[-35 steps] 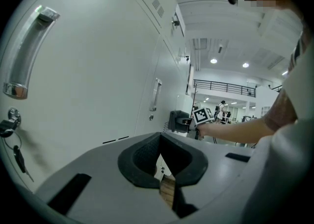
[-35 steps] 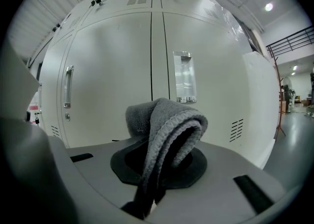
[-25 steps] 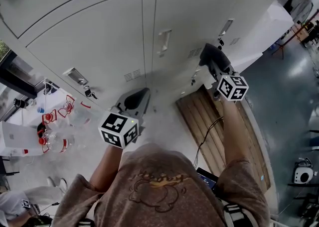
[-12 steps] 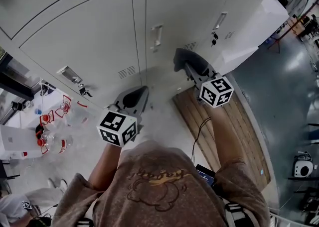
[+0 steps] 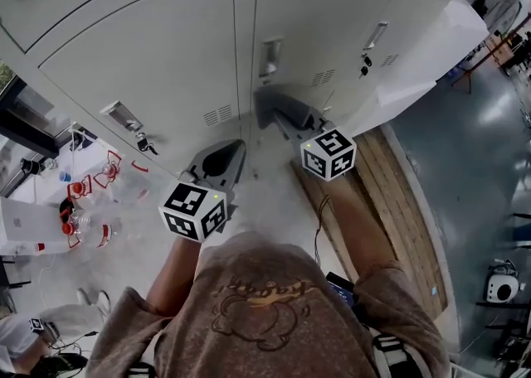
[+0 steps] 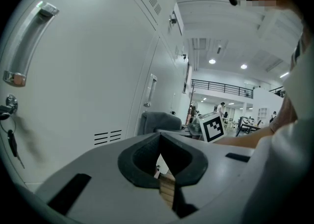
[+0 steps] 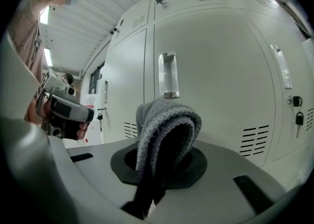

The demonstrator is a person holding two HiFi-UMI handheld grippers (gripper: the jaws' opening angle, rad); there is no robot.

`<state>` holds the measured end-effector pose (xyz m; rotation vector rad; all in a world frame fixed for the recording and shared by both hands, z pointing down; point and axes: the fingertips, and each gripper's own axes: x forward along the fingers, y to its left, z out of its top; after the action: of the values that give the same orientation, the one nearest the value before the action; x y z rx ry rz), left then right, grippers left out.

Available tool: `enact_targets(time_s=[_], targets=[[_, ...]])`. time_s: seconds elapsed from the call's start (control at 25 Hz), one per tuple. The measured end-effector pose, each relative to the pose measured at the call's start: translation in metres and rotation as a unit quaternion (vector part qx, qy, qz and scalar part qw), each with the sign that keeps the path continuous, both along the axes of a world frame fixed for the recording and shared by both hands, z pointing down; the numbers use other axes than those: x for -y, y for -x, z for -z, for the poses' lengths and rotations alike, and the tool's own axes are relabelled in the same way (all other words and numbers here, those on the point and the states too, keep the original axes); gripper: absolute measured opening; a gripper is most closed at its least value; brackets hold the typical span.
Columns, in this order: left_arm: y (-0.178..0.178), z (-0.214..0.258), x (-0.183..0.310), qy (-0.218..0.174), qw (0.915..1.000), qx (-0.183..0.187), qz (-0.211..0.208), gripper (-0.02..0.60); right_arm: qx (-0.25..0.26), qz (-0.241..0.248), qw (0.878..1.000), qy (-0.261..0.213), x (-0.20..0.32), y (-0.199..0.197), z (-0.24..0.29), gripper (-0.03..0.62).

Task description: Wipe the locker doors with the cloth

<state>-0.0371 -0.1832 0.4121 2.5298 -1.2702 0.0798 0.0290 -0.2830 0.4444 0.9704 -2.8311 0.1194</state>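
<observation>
Since cloth (image 7: 167,120) wraps right hand-held gripper (image 7: 159,161), contact with locker door (image 7: 216,66) unclear.

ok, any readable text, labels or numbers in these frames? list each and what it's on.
No text reads clearly in any view.
shirt print: lettering around the graphic, too blurred to read.
bottles: red labels, too small to read.
marker cubes: black-and-white square patterns only, no characters.
locker doors: no number or nameplate visible.
cloth: no tag visible.
</observation>
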Motion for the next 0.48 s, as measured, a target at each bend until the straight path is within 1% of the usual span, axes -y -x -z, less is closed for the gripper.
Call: enact_targets(time_s=[0.16,0.48], targets=[[0.005,-0.002,0.0,0.002,1.0,0.0,0.006,-0.002,-0.008,0.007,1.0,0.012,0.004,0.016,-0.016,0.038],[0.01,-0.001,0.008,0.001,0.9999,0.0,0.011,-0.002,-0.007,-0.015,0.999,0.031,0.025,0.026,-0.032,0.038]])
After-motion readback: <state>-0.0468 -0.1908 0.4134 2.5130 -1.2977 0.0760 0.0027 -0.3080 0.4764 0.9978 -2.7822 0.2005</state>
